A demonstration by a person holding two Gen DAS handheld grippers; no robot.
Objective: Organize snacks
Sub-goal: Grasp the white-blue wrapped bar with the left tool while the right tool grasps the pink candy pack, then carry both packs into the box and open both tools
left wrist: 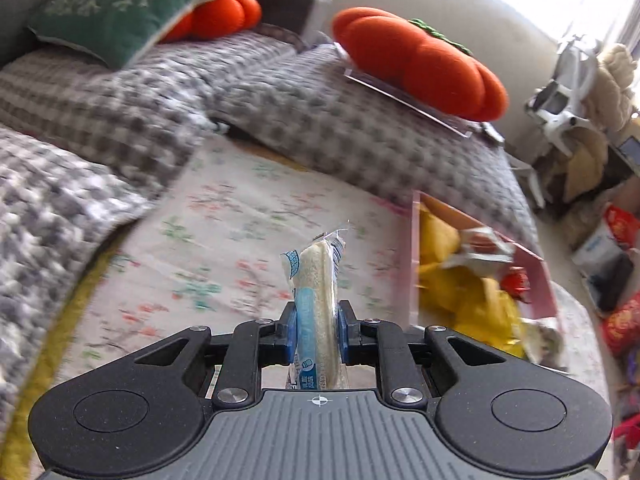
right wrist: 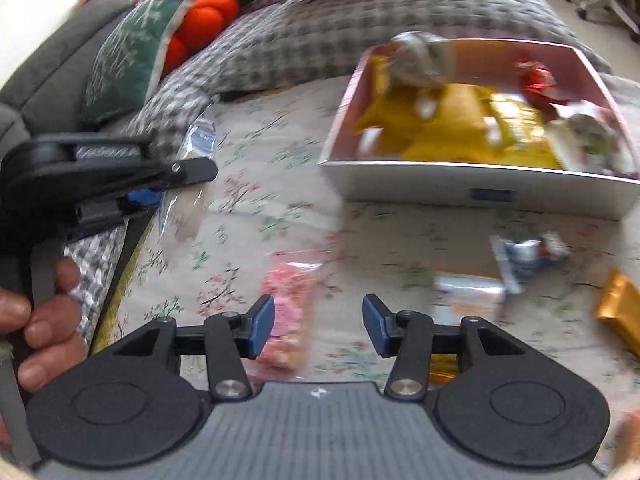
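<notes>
My left gripper (left wrist: 317,330) is shut on a clear and blue wrapped bread snack (left wrist: 316,280), held upright above the floral cloth. It also shows at the left of the right wrist view (right wrist: 160,196), with the snack (right wrist: 188,200) hanging from it. A pink box (right wrist: 472,178) holds yellow, red and white snack packets; it also shows in the left wrist view (left wrist: 536,268). My right gripper (right wrist: 319,326) is open and empty above a pink snack packet (right wrist: 286,312). A blue-white packet (right wrist: 524,256), a pale orange packet (right wrist: 468,292) and a gold packet (right wrist: 620,304) lie loose on the cloth.
The floral cloth (left wrist: 240,220) lies beside a grey checked sofa (left wrist: 340,120) with orange pumpkin cushions (left wrist: 424,60) and a green cushion (left wrist: 120,4). A clear tray (left wrist: 408,100) sits under one pumpkin. Chairs and bags (left wrist: 600,240) crowd the floor at right.
</notes>
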